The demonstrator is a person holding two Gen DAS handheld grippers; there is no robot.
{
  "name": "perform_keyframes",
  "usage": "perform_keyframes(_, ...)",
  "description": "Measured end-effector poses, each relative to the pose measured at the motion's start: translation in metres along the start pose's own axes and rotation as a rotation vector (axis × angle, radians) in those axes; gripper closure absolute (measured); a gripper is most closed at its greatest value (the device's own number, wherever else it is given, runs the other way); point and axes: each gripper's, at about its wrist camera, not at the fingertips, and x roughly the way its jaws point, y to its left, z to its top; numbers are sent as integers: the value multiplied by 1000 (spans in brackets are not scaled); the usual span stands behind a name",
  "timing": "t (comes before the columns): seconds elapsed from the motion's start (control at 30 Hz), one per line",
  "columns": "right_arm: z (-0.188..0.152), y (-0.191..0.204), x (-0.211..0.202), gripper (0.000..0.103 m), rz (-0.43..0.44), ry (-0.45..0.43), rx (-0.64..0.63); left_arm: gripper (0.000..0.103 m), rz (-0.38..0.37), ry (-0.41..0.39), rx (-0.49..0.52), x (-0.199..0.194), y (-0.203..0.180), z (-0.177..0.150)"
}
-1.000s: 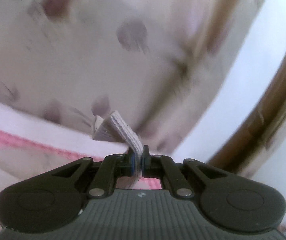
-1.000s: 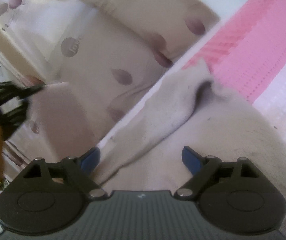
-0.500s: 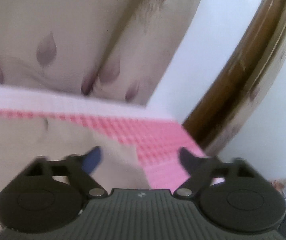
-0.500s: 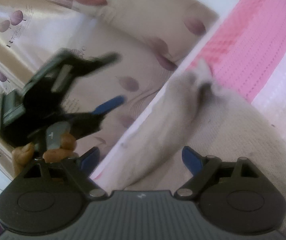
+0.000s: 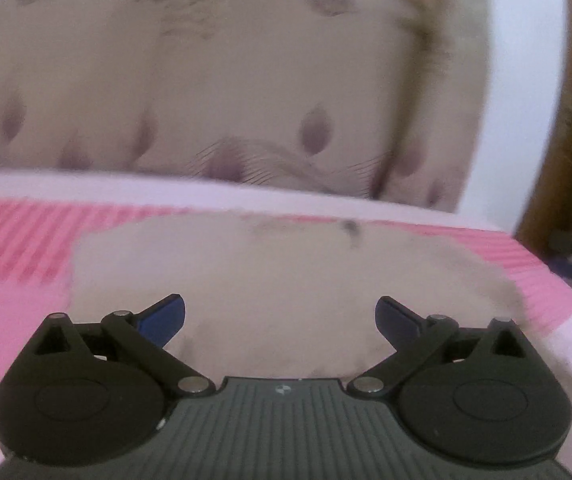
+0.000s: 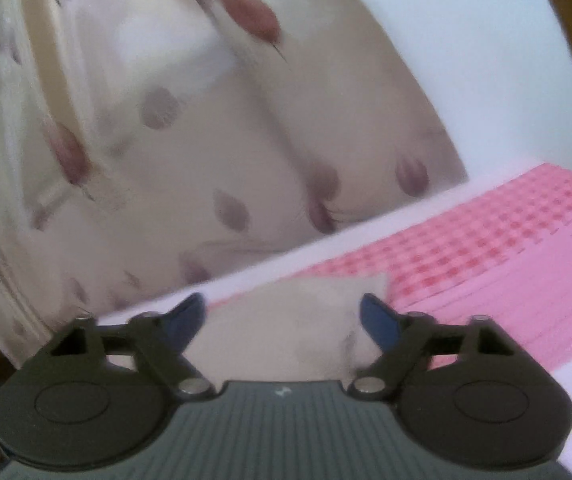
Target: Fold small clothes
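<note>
Garment (image 5: 286, 280): lay flat on the pink cloth (image 5: 14, 264), apparently released to settle
Left tool (image 5: 280, 314): spread wide, empty, above the garment's near edge
Right tool (image 6: 282, 314): spread, empty, straddling the garment as if ready to pinch
Curtain (image 5: 206, 100): hung behind

Garment (image 5: 286, 280) on blanket (image 5: 14, 264); curtain (image 5: 206, 100) behind.
</note>
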Motion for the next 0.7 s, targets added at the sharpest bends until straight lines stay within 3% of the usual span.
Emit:
perform_keyframes(0.07,7,-5,17,49,-14,39,-11,3,16,-7,-53,1,14,-12)
perform_keyframes(0.13,13,1,31,54,-18,49,-36,3,-11,-21,-128,-1,25,-16)
perform_keyframes(0.27,18,27,61,54,19,89,-135,1,-8,-61,-174,0,33,-14)
perform_keyframes(0.4,18,61,108,54,99,210,-238,1,-14,-63,-212,-1,34,-12)
perform_keyframes(0.63,-5,134,180,54,263,375,-473,0,-24,-59,-277,0,39,-13)
perform_keyframes(0.7,-16,151,196,54,250,399,-562,0,-26,-59,-280,0,39,-13)
